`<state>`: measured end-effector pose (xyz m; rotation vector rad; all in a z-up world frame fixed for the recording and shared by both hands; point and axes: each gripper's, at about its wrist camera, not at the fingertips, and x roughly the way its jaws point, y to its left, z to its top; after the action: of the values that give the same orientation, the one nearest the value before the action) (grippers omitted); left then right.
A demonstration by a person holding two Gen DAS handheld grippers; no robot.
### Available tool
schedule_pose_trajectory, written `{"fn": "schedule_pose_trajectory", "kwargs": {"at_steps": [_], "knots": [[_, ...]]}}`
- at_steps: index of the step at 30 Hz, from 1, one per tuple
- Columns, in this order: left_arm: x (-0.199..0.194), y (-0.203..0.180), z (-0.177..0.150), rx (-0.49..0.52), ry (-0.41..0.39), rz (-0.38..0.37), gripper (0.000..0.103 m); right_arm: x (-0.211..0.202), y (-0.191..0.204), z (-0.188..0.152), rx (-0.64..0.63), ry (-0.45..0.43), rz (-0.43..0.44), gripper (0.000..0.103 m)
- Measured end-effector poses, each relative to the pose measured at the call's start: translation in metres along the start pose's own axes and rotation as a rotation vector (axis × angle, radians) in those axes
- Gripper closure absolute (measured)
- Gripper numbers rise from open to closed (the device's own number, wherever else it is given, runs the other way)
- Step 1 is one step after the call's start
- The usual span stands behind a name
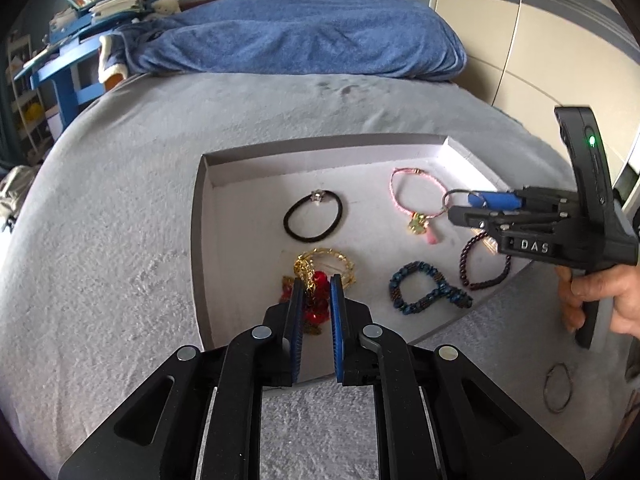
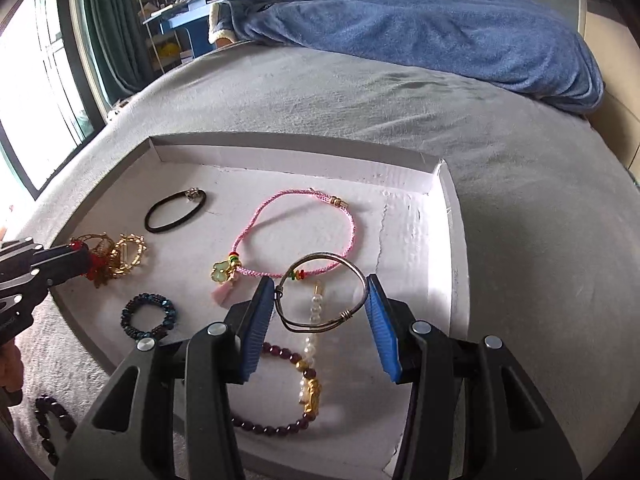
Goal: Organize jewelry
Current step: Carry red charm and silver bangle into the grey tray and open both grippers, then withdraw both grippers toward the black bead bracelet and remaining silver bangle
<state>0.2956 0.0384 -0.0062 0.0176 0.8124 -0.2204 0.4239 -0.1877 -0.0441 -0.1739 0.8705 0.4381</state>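
A shallow white cardboard tray (image 1: 248, 168) (image 2: 448, 216) lies on a grey bed. In it are a black hair tie (image 1: 313, 216) (image 2: 175, 211), a pink cord bracelet (image 1: 416, 196) (image 2: 296, 236), a blue beaded bracelet (image 1: 428, 290) (image 2: 149, 317), a dark purple bead bracelet (image 1: 484, 262) (image 2: 276, 388), and a gold and red piece (image 1: 320, 276) (image 2: 112, 258). My left gripper (image 1: 316, 284) (image 2: 86, 258) is shut on the gold and red piece. My right gripper (image 2: 320, 300) (image 1: 460, 206) holds a silver wire bangle (image 2: 322, 294) (image 1: 454, 199) between its wide-set fingers, above the tray.
A thin dark ring (image 1: 557, 388) lies on the bed right of the tray. A string of dark beads (image 2: 50, 428) lies on the bed at the tray's near left. A blue blanket (image 1: 304, 36) is heaped at the far side. A blue desk (image 1: 64, 68) stands beyond the bed.
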Motion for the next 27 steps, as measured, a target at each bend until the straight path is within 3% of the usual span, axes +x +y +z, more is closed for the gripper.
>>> {"fn": "schedule_pose_trajectory", "kwargs": {"at_steps": [4, 6, 8, 11, 14, 19, 27], "knots": [[-0.002, 0.001, -0.004, -0.010, -0.012, 0.023, 0.072, 0.000, -0.001, 0.001, -0.002, -0.007, -0.008, 0.053], [-0.005, 0.003, -0.005, -0.021, -0.022, 0.022, 0.059, -0.003, -0.001, 0.000, -0.001, -0.020, -0.006, 0.046], [-0.010, 0.003, -0.007, -0.029, -0.042, 0.013, 0.057, -0.009, -0.002, -0.002, 0.000, -0.040, -0.010, 0.037], [-0.018, 0.002, -0.009, -0.034, -0.063, 0.000, 0.055, -0.021, -0.002, -0.007, 0.010, -0.073, -0.003, 0.036], [-0.029, 0.002, -0.012, -0.042, -0.095, 0.011, 0.040, -0.037, -0.001, -0.013, 0.023, -0.109, 0.004, 0.036], [-0.049, 0.003, -0.019, -0.062, -0.127, 0.006, 0.036, -0.065, 0.000, -0.028, 0.041, -0.166, 0.024, 0.032], [-0.072, -0.001, -0.034, -0.072, -0.134, 0.027, 0.029, -0.091, 0.006, -0.052, 0.050, -0.186, 0.026, 0.027]]}}
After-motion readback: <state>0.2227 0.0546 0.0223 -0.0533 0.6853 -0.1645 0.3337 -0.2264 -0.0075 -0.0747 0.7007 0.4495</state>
